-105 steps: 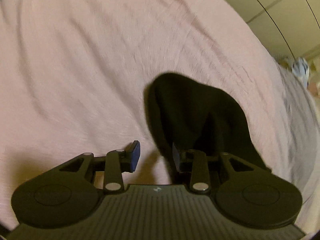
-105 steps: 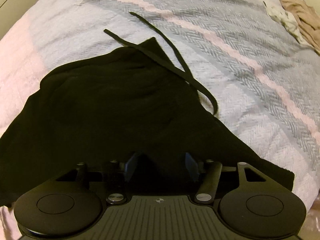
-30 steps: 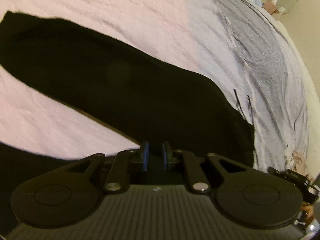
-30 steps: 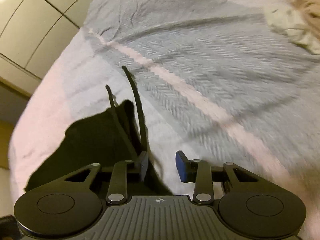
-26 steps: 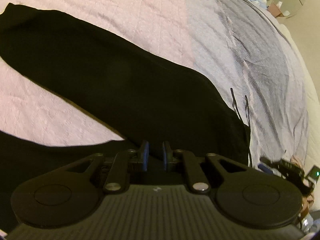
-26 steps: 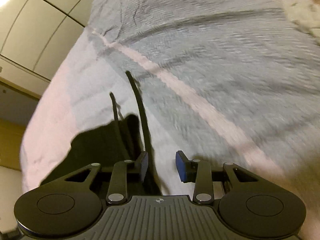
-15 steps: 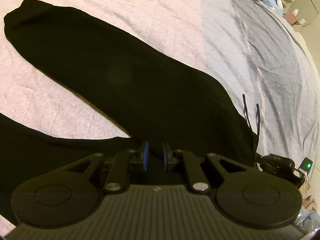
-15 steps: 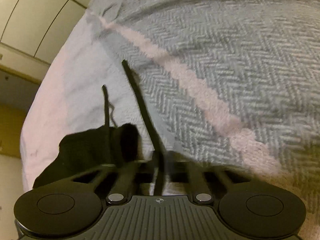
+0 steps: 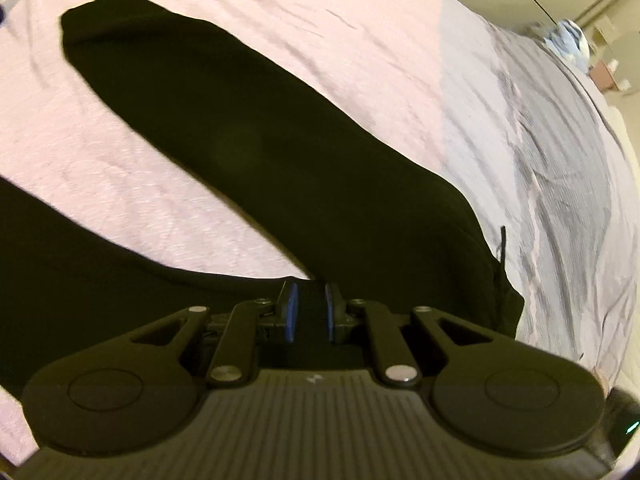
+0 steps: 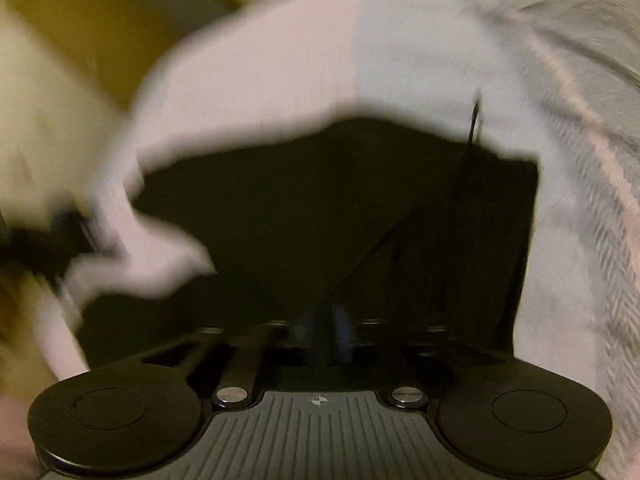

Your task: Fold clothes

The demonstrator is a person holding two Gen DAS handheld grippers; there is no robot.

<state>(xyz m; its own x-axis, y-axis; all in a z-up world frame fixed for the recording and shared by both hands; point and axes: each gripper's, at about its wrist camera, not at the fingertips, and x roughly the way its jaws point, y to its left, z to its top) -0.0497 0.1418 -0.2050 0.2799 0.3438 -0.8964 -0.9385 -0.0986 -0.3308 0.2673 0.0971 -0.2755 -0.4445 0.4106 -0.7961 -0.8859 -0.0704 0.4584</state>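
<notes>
Pink bedspread; left claw nipping black trousers.

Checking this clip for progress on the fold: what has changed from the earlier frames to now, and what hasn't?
The black trousers, bunched 3.5 seconds ago, now lie spread with one leg stretched across the bedspread. The right gripper has swung from the drawstring over the waist fabric; its jaws have just been opening, and blur hides any grip. The left gripper stays nearly closed at the crotch, apparently pinching fabric.

Wrist views, steeply down (shared trousers)
</notes>
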